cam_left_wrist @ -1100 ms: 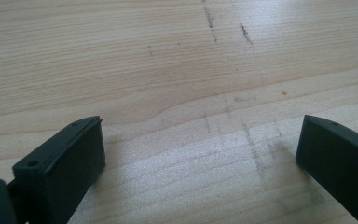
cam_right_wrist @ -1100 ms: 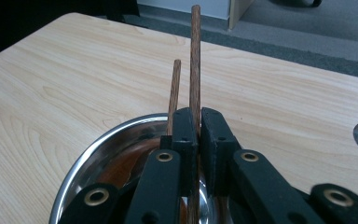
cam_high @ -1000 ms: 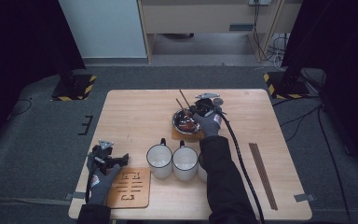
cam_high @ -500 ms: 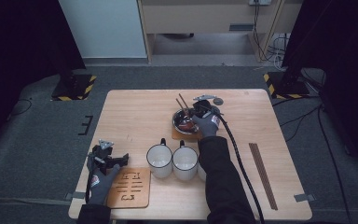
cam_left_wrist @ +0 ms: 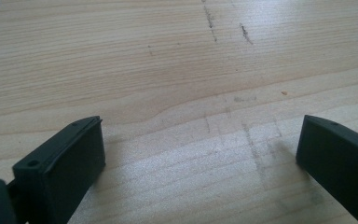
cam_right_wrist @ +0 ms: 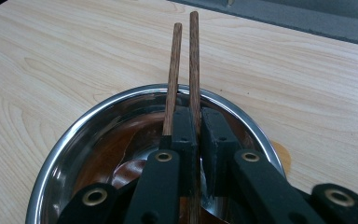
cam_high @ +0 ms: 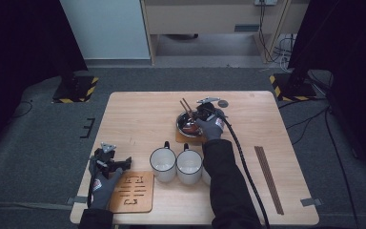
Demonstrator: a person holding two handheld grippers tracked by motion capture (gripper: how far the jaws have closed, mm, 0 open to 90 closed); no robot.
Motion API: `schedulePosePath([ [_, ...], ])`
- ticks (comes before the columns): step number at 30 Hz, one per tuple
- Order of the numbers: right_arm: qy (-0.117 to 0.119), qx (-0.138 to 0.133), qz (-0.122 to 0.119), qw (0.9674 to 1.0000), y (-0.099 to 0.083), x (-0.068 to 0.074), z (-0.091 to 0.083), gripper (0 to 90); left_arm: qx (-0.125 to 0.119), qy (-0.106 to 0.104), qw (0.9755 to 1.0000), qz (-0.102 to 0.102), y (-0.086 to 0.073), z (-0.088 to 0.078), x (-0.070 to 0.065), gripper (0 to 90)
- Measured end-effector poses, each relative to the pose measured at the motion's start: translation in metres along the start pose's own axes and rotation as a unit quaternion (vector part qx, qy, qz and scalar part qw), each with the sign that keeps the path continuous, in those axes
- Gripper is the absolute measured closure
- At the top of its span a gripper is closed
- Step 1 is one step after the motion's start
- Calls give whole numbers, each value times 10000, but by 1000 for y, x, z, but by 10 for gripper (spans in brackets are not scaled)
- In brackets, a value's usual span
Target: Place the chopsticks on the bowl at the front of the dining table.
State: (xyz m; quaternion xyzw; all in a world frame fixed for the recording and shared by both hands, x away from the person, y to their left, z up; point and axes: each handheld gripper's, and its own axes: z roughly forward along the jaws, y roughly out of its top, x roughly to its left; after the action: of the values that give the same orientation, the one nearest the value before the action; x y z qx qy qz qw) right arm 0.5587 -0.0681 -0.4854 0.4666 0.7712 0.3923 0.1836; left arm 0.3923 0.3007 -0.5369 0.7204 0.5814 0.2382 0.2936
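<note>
The right tool (cam_right_wrist: 196,133) is closed on the chopsticks (cam_right_wrist: 194,60) over the steel bowl (cam_right_wrist: 74,135); the left tool (cam_left_wrist: 200,154) rests open on the desk (cam_left_wrist: 168,60).

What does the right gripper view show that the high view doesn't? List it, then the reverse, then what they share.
Right gripper view: up close, the right gripper has its jaws shut on the chopsticks, with one stick plainly pinched between them, and the shiny inside of the steel bowl shows brown.

High view: two white mugs, a slotted wooden board, spare chopsticks near the right edge, and the left gripper resting open.

Both: bowl, held chopsticks, right gripper, wooden table.
</note>
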Motion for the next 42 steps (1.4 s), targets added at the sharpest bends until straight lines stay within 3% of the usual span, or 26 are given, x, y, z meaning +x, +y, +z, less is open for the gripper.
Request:
schedulePosePath([
  [5,14,-17,-22,10000,1,0,-2,802,0,1,10000,0,0,0,0,0],
  [15,-19,78,-222,9997,2,0,-9,828,-1,2,10000,0,0,0,0,0],
  [35,-27,68,-161,9998,0,0,-3,850,0,1,10000,1,0,0,0,0],
  [42,86,-139,-278,9995,3,3,-9,709,0,-1,10000,-1,0,0,0,0],
])
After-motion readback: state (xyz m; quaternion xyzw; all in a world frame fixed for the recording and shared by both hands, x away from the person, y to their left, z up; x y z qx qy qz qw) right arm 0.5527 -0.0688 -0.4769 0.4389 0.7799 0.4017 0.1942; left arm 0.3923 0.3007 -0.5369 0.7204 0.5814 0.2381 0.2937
